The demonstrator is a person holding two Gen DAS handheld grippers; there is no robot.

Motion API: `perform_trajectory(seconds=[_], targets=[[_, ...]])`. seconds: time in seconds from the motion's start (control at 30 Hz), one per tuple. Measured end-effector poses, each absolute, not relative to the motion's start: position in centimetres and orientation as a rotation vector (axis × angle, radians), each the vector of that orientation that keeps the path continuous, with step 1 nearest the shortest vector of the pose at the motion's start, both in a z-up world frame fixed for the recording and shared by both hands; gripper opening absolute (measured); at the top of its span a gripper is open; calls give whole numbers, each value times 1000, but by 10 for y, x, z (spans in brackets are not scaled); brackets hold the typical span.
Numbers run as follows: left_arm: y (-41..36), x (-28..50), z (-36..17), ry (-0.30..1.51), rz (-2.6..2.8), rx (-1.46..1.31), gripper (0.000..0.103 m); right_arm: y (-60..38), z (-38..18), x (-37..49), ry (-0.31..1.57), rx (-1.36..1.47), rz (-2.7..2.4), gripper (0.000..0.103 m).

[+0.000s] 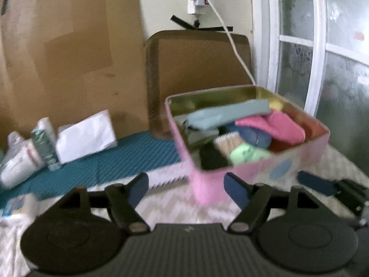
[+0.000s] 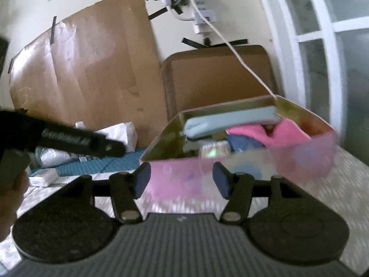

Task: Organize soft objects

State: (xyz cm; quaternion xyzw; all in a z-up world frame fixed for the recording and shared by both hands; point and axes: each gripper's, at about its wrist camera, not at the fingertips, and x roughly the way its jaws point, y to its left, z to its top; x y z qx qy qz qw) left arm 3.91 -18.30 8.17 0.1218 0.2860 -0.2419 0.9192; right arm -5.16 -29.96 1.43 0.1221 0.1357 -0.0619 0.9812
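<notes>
A: Looking at the pink tin (image 1: 242,173), what fills it?
B: Soft cloths: pink (image 1: 274,127), grey-blue (image 1: 221,115), green (image 1: 246,152). It sits mid-frame, just beyond my left gripper (image 1: 186,189) and right gripper (image 2: 181,180), both spread apart, empty.
A: Any writing?
B: Too blurred to read.

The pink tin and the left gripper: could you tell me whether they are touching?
Cannot tell. In the left wrist view the open left gripper sits just before the pink tin; its right fingertip overlaps the tin's wall, and blur hides any gap.

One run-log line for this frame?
left gripper: open, empty | right gripper: open, empty | tin: full of soft items, ahead of both
</notes>
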Motion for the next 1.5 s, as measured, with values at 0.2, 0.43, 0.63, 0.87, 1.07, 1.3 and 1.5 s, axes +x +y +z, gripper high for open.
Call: perform_trajectory(seconds=[0.2, 0.43, 0.63, 0.87, 1.07, 1.3, 1.5], targets=[[-148, 6, 64, 612, -447, 246, 78, -293, 11, -70, 350, 395, -173, 71], [-113, -12, 42, 632, -402, 236, 78, -271, 5, -83, 385, 437, -192, 71], [-91, -15, 32, 637, -374, 221, 78, -253, 0, -82, 425, 429, -188, 71], [-77, -17, 32, 609, -355, 212, 80, -238, 8, -81, 399, 405, -193, 74], [-71, -16, 29, 607, -371, 206, 81, -230, 12, -86, 345, 399, -229, 76], [-64, -16, 29, 595, -364, 191, 83, -226, 11, -82, 353, 399, -239, 76], [-59, -16, 27, 593, -359, 180, 87, -224, 12, -81, 352, 398, -242, 76]])
